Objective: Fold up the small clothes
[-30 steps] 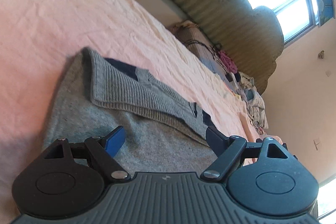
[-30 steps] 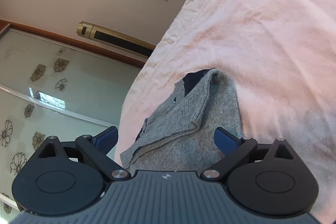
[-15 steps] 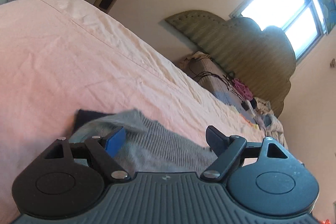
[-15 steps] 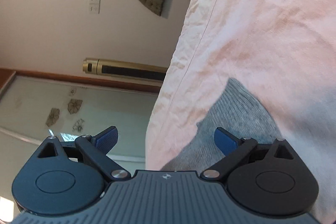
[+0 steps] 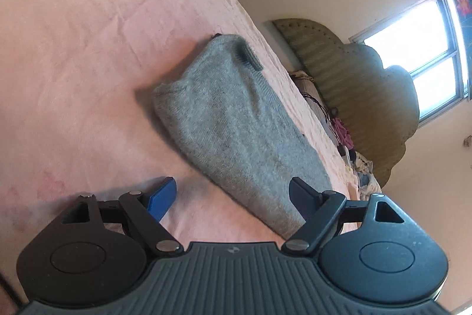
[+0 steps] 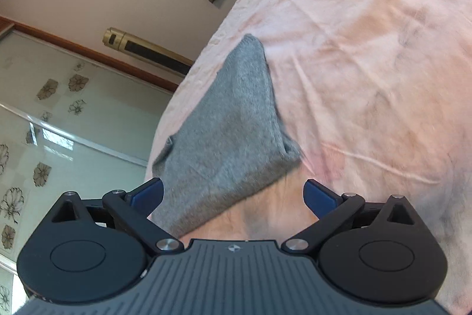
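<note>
A grey knitted sweater (image 5: 233,126) lies folded into a narrow bundle on the pink bedsheet (image 5: 73,49); a ribbed edge shows at its far end. My left gripper (image 5: 233,197) is open just short of the bundle's near end, and its right finger overlaps that end in the view. In the right wrist view the same sweater (image 6: 230,132) stretches away from the near left. My right gripper (image 6: 234,195) is open at the sweater's near corner, with cloth showing by its left finger. Neither gripper holds anything.
The pink sheet (image 6: 368,78) spreads wide to the right of the bundle. A padded headboard (image 5: 354,78) and a pile of clothes (image 5: 342,132) stand at the bed's far end. Beyond the bed edge are a glass sliding door (image 6: 44,123) and a wall.
Both grippers have pulled back from the sweater. It now lies as a closed grey bundle, with the ribbed hem and dark collar seen a second ago folded under. Both stayed open.
</note>
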A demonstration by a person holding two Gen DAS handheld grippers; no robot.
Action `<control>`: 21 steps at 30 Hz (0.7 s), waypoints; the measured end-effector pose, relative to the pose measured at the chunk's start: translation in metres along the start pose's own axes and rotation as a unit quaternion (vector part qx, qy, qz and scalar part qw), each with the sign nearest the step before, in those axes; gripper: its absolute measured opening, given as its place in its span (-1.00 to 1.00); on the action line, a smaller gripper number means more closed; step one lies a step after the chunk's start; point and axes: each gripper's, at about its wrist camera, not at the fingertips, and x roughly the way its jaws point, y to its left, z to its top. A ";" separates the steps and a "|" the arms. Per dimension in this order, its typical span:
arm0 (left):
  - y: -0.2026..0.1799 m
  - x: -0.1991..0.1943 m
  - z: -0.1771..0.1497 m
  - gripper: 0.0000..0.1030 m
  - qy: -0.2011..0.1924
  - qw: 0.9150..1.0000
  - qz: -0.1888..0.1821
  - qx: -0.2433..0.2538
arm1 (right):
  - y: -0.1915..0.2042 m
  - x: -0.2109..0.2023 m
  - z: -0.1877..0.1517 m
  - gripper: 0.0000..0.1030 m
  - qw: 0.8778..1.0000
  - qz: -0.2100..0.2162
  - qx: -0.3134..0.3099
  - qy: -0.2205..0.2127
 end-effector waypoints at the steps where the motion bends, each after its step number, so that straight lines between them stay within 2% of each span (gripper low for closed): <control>1: -0.003 0.007 0.002 0.63 -0.009 1.000 0.012 -0.011 | 0.002 0.007 0.001 0.97 1.000 0.000 0.001 0.004; 4: -0.003 0.020 0.009 0.63 -0.050 0.997 0.028 -0.055 | 0.006 0.032 0.004 0.98 0.999 0.017 0.028 -0.001; 6: -0.005 0.028 0.015 0.63 -0.062 0.995 0.033 -0.073 | 0.015 0.049 0.006 0.99 1.000 0.021 0.020 -0.003; 9: -0.008 0.039 0.023 0.61 -0.072 0.994 0.046 -0.072 | 0.027 0.072 0.009 0.99 1.000 0.011 -0.004 -0.007; 10: -0.010 0.042 0.024 0.52 -0.073 0.994 0.051 -0.065 | 0.032 0.078 0.011 0.98 1.000 0.000 -0.020 -0.008; 11: -0.011 0.044 0.024 -0.13 -0.072 0.993 0.072 -0.056 | 0.036 0.082 0.012 0.82 0.999 -0.009 -0.034 -0.012; 12: -0.010 0.049 0.026 -0.56 -0.054 0.993 0.097 -0.050 | 0.036 0.088 0.014 0.58 0.999 -0.010 -0.036 -0.007; 13: -0.006 0.054 0.028 -0.81 -0.039 0.993 0.098 -0.050 | 0.032 0.095 0.016 -0.35 1.000 -0.009 -0.030 0.006; 14: -0.004 0.052 0.029 -0.81 -0.037 0.993 0.095 -0.053 | 0.026 0.101 0.018 -0.70 0.999 -0.021 -0.020 0.014; 15: -0.006 0.051 0.031 -0.82 -0.031 0.994 0.097 -0.047 | 0.019 0.104 0.019 -0.71 0.999 -0.030 -0.014 0.014; 17: -0.013 0.044 0.034 -0.85 -0.030 0.995 0.095 -0.026 | 0.013 0.103 0.019 -0.73 1.000 -0.016 -0.004 0.008; 21: -0.024 0.015 0.035 -0.92 -0.035 0.998 0.053 -0.011 | 0.027 0.085 0.016 -0.73 0.999 0.014 -0.030 -0.004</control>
